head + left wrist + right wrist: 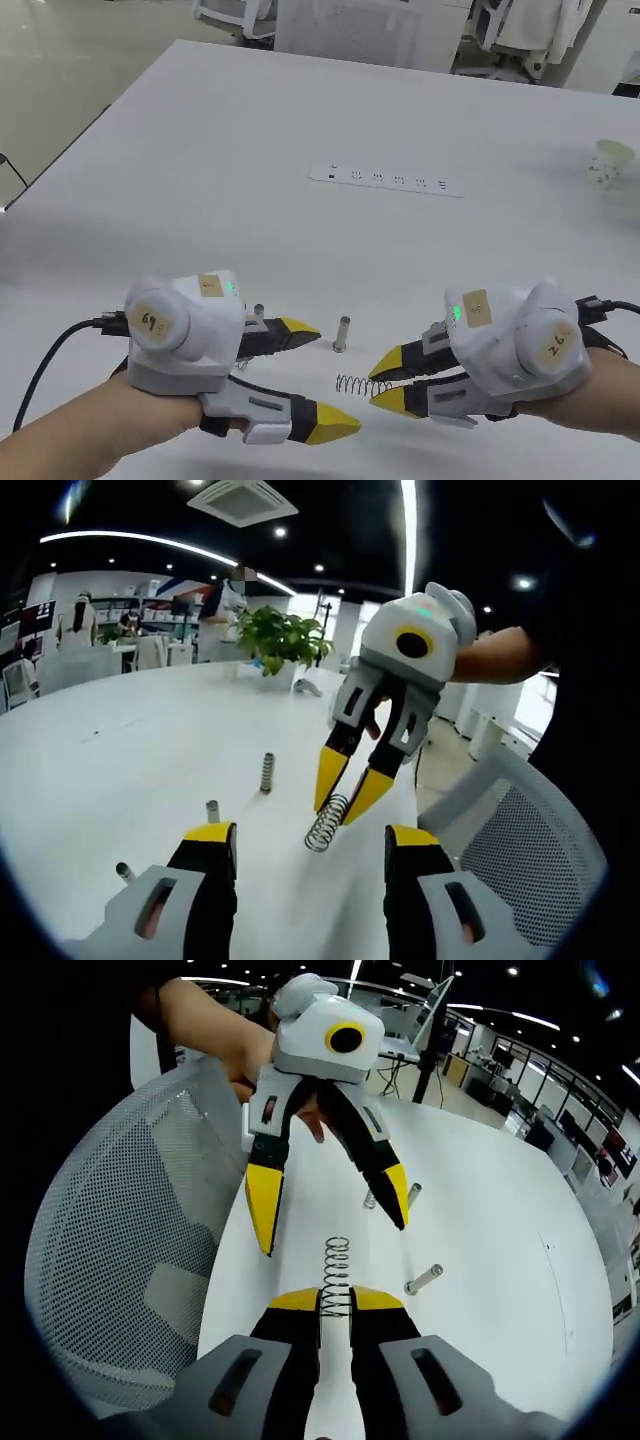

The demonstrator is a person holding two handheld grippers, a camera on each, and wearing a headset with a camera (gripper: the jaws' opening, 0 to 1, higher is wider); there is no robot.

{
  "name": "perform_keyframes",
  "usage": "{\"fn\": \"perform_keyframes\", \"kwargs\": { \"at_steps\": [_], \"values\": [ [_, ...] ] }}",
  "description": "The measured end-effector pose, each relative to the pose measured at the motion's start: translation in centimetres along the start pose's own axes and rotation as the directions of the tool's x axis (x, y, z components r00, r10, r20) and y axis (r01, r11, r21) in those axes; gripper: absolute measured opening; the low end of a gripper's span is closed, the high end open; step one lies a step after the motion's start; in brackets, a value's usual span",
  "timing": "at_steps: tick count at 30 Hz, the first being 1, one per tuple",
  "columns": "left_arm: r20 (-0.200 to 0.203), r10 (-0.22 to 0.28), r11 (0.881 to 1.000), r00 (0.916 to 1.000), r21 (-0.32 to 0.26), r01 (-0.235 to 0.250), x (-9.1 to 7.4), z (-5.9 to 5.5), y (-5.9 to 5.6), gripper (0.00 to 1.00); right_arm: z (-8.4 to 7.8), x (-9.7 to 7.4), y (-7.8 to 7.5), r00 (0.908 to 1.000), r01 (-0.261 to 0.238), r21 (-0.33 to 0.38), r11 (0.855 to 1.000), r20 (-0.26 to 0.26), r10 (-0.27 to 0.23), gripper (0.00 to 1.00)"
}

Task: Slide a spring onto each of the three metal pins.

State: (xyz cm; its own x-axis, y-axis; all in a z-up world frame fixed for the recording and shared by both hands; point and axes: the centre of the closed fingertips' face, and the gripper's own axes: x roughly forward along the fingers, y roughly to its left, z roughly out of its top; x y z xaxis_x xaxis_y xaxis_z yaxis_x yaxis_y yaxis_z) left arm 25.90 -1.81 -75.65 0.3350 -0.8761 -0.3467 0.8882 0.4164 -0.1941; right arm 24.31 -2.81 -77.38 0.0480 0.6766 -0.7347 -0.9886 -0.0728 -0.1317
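Observation:
My right gripper (385, 383) is shut on one end of a loose coil spring (358, 384), which sticks out level toward the left. In the right gripper view the spring (336, 1272) rises from between my closed yellow tips (335, 1302). The left gripper (320, 378) faces it, open and holding nothing. A metal pin (342, 333) stands on the white table just beyond the spring. A second pin (259, 312) peeks out behind the left gripper. In the left gripper view the far pin (267, 772) wears a spring and two nearer pins (212, 810) (122, 872) are bare.
A white power strip (385, 180) lies across the middle of the table (200, 150), and a paper cup (610, 162) stands at the far right. A mesh office chair (110, 1260) sits close behind the near edge. A potted plant (285, 640) stands at the table's far end.

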Motion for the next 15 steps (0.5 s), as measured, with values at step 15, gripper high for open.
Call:
{"fn": "perform_keyframes", "kwargs": {
  "at_steps": [15],
  "values": [
    [0.017, -0.078, 0.997, 0.9968, -0.004, 0.078, 1.1, 0.2, -1.2, 0.18, 0.4, -0.8, 0.1, 0.9998, 0.008, -0.007, 1.000, 0.019, -0.008, 0.08]
  ]
}}
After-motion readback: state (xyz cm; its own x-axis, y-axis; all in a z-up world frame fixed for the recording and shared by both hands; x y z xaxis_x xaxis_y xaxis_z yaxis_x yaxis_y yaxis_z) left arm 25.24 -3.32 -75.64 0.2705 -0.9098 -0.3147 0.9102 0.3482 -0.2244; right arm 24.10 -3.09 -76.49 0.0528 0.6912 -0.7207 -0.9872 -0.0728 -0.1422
